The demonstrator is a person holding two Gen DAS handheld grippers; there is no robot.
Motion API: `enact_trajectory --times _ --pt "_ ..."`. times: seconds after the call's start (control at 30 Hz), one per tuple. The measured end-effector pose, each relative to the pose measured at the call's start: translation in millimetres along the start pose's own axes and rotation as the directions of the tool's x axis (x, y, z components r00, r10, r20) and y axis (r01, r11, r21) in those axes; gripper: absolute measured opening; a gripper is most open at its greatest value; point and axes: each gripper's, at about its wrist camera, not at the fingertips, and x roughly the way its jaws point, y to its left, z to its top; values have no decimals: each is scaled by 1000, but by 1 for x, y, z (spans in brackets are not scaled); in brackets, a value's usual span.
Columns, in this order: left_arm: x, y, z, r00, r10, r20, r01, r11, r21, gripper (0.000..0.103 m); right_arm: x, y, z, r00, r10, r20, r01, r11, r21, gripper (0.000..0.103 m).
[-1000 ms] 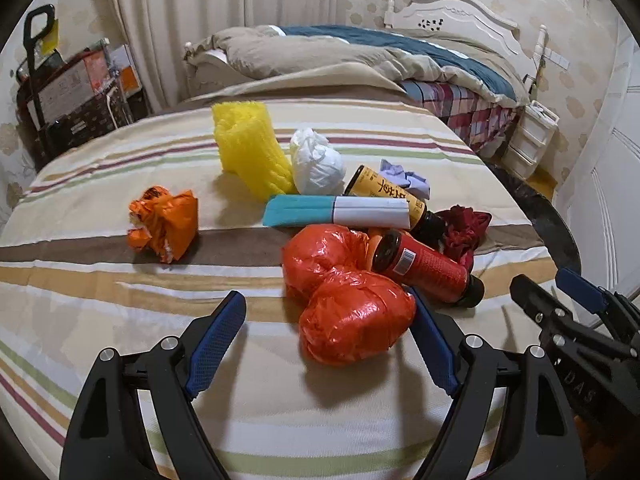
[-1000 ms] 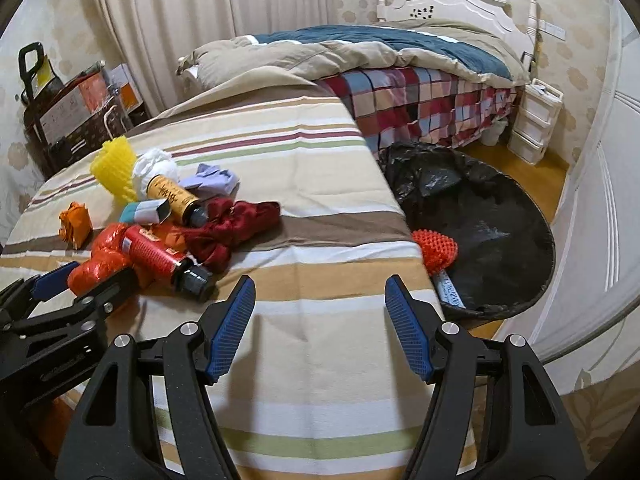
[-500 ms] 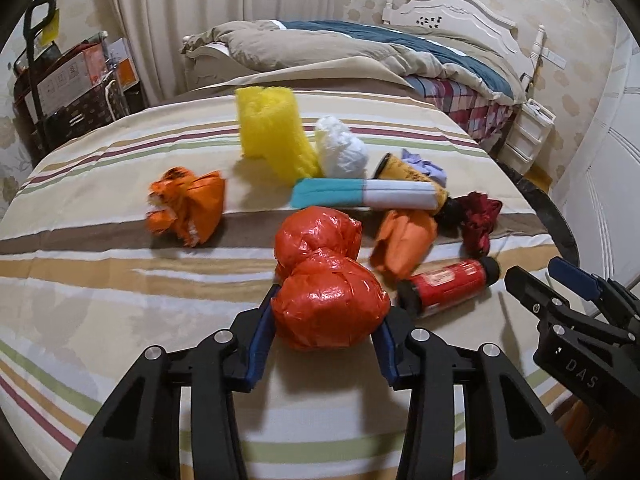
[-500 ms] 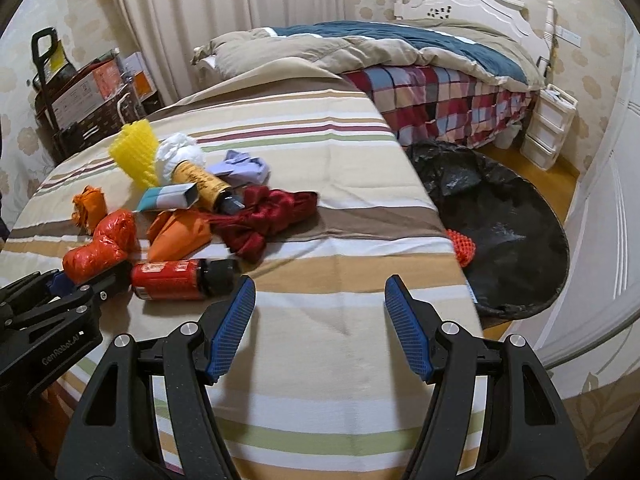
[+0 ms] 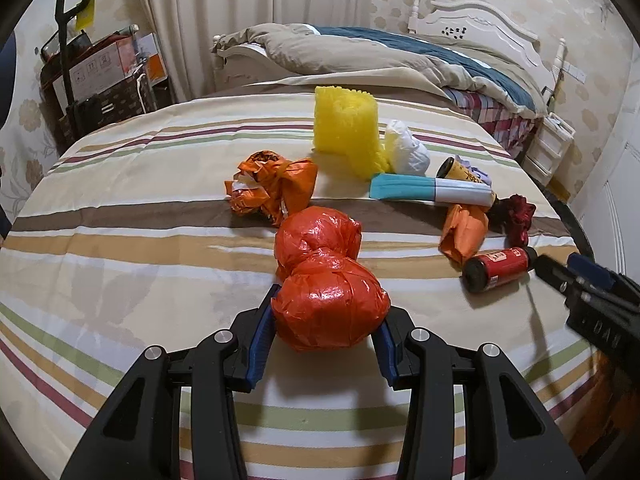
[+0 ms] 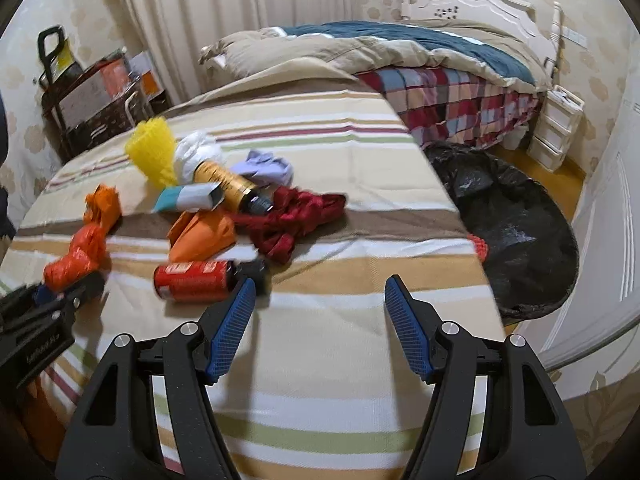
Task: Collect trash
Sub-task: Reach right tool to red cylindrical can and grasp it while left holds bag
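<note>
The two-lobed bundle of crinkled red-orange plastic film (image 5: 326, 280) lies on the striped cloth-covered table (image 5: 120, 248), its nearer lobe pinched between the blue pads of the left gripper (image 5: 324, 340), whose jaws press against both its sides. Just beyond it sits a crumpled orange plastic bag (image 5: 272, 188). Farther back stand a yellow foam-net sleeve (image 5: 346, 128) and a white crumpled plastic ball (image 5: 406, 152), with a teal-and-white carton (image 5: 430, 192) lying in front of them. To the right a red cylindrical bottle with a black cap (image 6: 198, 280) lies on its side near a dark red cloth (image 6: 296, 220). The right gripper (image 6: 320, 320) hovers over the table with jaws spread wide, holding nothing. A black rubbish bag (image 6: 516, 224) gapes on the floor beside the table.
</note>
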Motion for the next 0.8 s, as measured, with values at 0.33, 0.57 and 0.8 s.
enact_trajectory --times 0.33,0.57,0.8 --pt "0 9 1 1000 11 -4 -12 1000 -22 44 17 3 8 999 -8 -44 6 999 -33 66" --pt "-1 22 1 1000 30 -3 -30 998 -48 44 14 26 0 998 30 -56 -35 995 -92 68" --pt "-6 42 -2 997 71 11 -71 995 -66 44 5 51 -13 995 69 -66 -78 984 -159 68"
